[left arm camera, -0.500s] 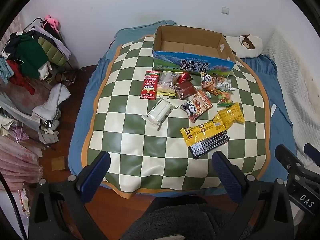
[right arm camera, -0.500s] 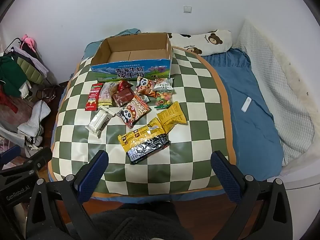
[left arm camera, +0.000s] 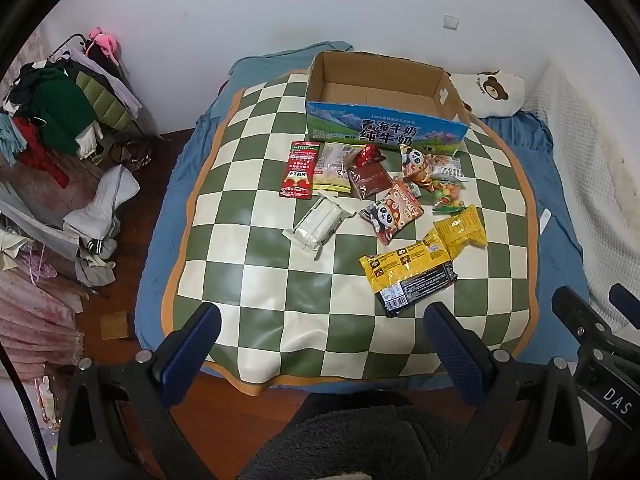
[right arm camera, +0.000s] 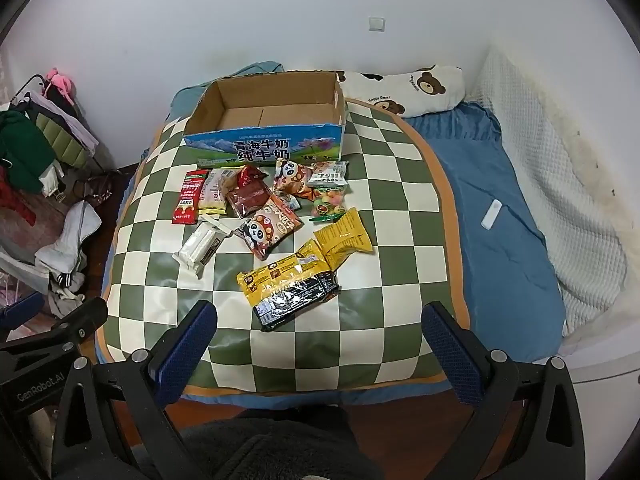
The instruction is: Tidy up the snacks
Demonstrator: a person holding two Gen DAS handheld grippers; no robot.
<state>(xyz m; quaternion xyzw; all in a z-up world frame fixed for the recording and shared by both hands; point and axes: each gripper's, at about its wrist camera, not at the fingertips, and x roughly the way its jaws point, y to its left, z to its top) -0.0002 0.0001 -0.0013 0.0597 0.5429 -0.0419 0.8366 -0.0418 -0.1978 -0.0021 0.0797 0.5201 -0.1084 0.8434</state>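
Several snack packets lie on a green-and-cream checkered mat (left arm camera: 256,280) (right arm camera: 384,272) on the bed. An empty cardboard milk box (left arm camera: 384,120) (right arm camera: 268,144) stands behind them. Nearest me is a yellow-and-black packet (left arm camera: 408,280) (right arm camera: 288,284), then a yellow bag (left arm camera: 462,228) (right arm camera: 342,238), a white packet (left arm camera: 318,226) (right arm camera: 200,246), a panda packet (left arm camera: 392,212) (right arm camera: 268,230) and a red sachet (left arm camera: 299,170) (right arm camera: 188,198). My left gripper (left arm camera: 322,344) is open and empty over the mat's near edge. My right gripper (right arm camera: 320,342) is open and empty there too.
A blue sheet (right arm camera: 496,248) covers the bed, with a bear pillow (right arm camera: 420,88) at the back right and a small white remote (right arm camera: 491,214). A white blanket (right arm camera: 560,184) lies along the right. Clothes (left arm camera: 60,128) pile on the floor at left. A wall stands behind.
Both views have shifted very slightly; the snacks, the box and both grippers' openings are unchanged.
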